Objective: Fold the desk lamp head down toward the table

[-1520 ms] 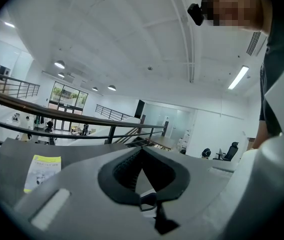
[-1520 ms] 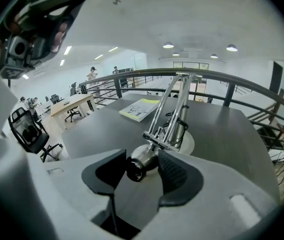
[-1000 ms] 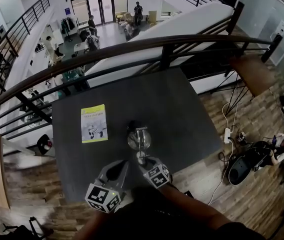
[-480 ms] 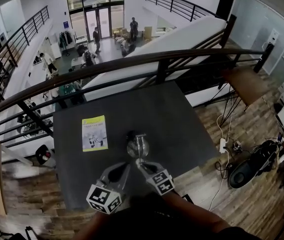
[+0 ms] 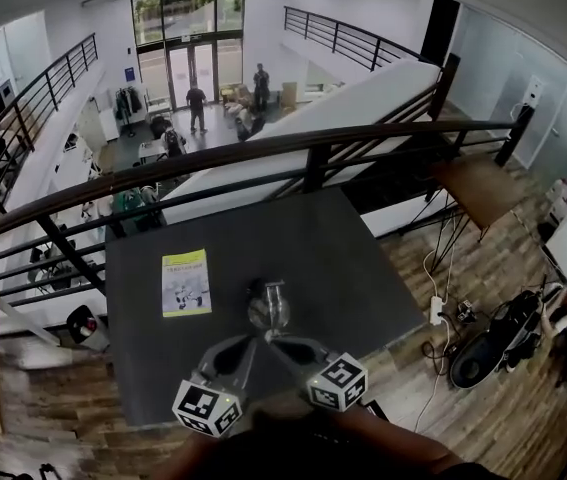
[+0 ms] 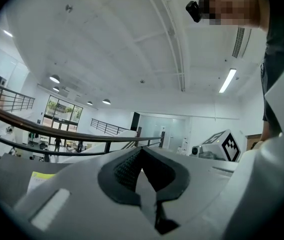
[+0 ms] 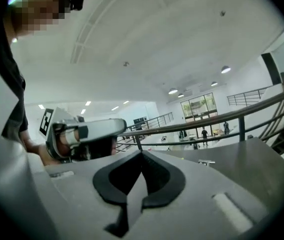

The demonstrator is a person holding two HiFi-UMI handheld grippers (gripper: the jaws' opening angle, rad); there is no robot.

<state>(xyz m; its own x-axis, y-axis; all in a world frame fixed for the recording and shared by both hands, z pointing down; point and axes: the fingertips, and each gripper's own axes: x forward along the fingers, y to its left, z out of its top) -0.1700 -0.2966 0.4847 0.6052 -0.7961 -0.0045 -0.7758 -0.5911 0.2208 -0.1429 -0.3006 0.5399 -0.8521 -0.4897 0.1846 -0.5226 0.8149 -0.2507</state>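
Desk lamp (image 5: 268, 306), silvery, its rounded head seen from above, stands near the dark bench's (image 5: 363, 258) 6 o'clock edge. A yellow booklet (image 5: 185, 281) lies at its 9 o'clock. Left tool (image 6: 140, 151) and right tool (image 7: 142, 155) are both closed and empty, at the lamp's 6 o'clock.

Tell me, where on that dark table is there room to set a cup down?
The right half of the table, between the lamp and the right edge, is bare; so is the far strip along the railing, beyond the booklet. It is crowded at the near edge, where the left gripper and right gripper meet by the lamp.
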